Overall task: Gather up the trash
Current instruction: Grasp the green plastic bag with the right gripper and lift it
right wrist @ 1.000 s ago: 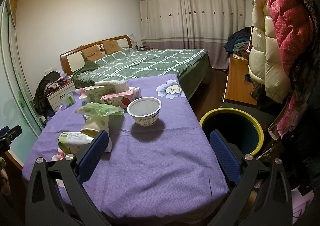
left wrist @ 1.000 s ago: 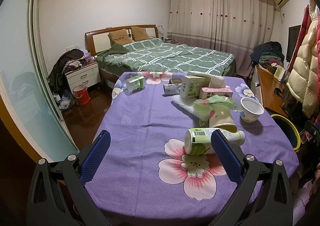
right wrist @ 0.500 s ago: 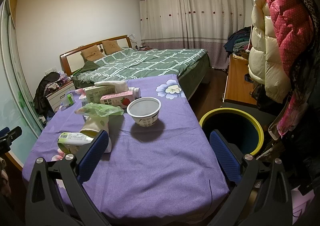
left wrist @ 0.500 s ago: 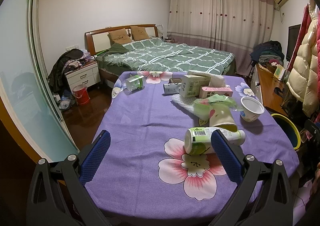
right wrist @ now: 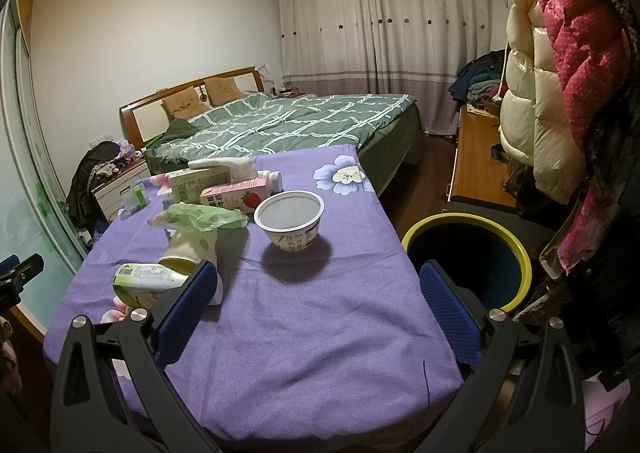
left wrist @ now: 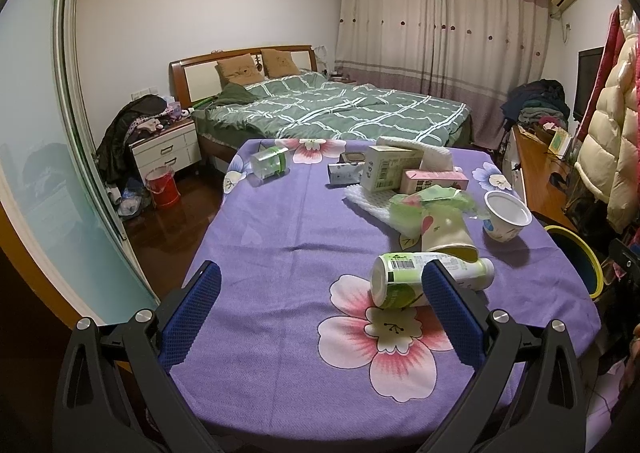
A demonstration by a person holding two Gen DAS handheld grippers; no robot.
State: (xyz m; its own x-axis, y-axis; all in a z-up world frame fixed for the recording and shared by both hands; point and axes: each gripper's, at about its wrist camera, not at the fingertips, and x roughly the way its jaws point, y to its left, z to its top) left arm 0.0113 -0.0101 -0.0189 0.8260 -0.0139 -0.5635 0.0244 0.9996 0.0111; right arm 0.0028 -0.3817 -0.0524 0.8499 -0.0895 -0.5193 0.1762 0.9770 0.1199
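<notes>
Trash lies on a table under a purple flowered cloth (left wrist: 280,221). A green-and-white bottle (left wrist: 404,281) lies on its side near the front; it also shows in the right wrist view (right wrist: 148,279). Behind it lie a tipped paper cup (left wrist: 444,233), a green plastic bag (left wrist: 432,201), a white paper bowl (left wrist: 506,215) (right wrist: 290,219), a pink milk carton (left wrist: 434,181) and a cream carton (left wrist: 386,171). A yellow-rimmed trash bin (right wrist: 468,253) stands at the table's right side. My left gripper (left wrist: 320,297) and right gripper (right wrist: 318,297) are open, empty, above the near edge.
A clear cup with a green band (left wrist: 270,165) lies at the far left of the table. A bed (left wrist: 340,113) stands behind it. A glass sliding door (left wrist: 44,157) is on the left. Hanging coats (right wrist: 560,73) and a wooden desk (right wrist: 476,157) crowd the right side.
</notes>
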